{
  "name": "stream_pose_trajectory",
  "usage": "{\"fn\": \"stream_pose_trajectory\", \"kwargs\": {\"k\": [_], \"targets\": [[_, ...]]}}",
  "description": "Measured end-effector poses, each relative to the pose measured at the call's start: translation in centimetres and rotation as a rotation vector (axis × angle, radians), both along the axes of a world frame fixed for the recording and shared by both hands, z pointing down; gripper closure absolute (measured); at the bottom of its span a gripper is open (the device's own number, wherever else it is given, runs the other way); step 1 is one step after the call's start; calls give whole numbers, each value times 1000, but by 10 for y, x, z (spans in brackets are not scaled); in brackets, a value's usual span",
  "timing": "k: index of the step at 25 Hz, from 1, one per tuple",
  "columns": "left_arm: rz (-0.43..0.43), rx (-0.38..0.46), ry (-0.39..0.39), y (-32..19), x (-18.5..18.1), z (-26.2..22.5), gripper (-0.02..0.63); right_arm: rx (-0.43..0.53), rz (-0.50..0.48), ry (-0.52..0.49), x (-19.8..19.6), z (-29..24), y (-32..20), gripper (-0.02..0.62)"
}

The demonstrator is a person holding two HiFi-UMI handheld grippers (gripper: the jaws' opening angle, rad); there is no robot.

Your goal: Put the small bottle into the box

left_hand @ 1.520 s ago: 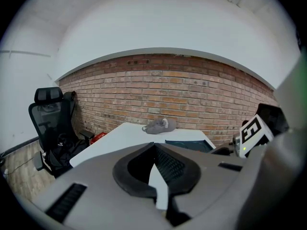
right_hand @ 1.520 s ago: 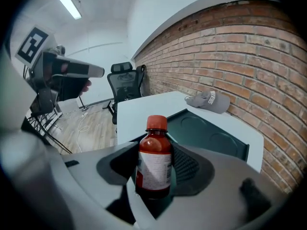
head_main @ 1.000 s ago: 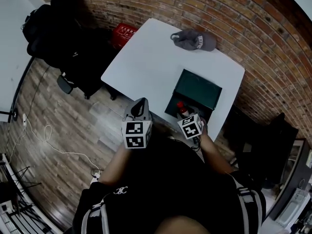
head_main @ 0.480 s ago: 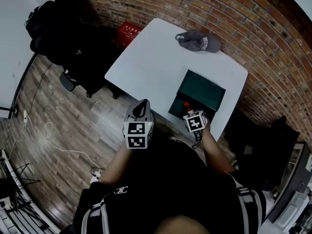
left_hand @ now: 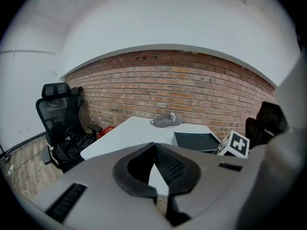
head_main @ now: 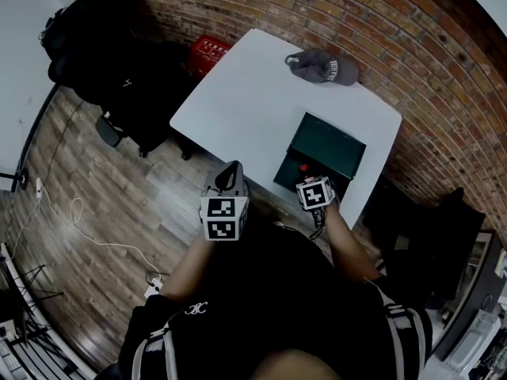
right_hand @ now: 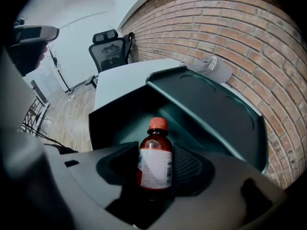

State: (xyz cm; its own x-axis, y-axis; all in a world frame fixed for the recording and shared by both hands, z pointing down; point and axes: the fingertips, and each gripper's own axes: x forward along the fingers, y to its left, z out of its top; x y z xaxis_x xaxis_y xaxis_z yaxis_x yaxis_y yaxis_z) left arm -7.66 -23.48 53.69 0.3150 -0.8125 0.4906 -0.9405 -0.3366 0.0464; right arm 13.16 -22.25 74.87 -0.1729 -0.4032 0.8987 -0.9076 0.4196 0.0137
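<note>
While the right tongs [right_hand: 155, 171], clamped on the small bottle [right_hand: 154, 152], hold it at the near edge of the open box [right_hand: 211, 104], the left tongs [left_hand: 154, 147] hang closed and empty beside the counter [head_main: 253, 93].

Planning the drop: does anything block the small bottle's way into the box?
Nothing visible does. The small bottle, clamped in the right gripper, faces the open box; its lid stands raised on the far side.
</note>
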Motion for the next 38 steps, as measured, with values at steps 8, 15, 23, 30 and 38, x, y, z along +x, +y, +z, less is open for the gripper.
{"fn": "stream_pose_trajectory", "kwargs": {"k": [8,15,23,30,38], "targets": [[8,-17,1,7,0,7,600,41,8,-75,-7,-7,2,368],[15,-31,2,13,0,12,600,230,11,-162,-17,-51,-6,370],[30,-9,14,15,3,5,600,442,84,-252,-20,-109,-12,513],[45,3,17,17,5,4,600,647,131,-313,-16,-172,-12,565],[49,29,30,16,10,-5,600,937,94,-243,-10,-253,-2,566]]}}
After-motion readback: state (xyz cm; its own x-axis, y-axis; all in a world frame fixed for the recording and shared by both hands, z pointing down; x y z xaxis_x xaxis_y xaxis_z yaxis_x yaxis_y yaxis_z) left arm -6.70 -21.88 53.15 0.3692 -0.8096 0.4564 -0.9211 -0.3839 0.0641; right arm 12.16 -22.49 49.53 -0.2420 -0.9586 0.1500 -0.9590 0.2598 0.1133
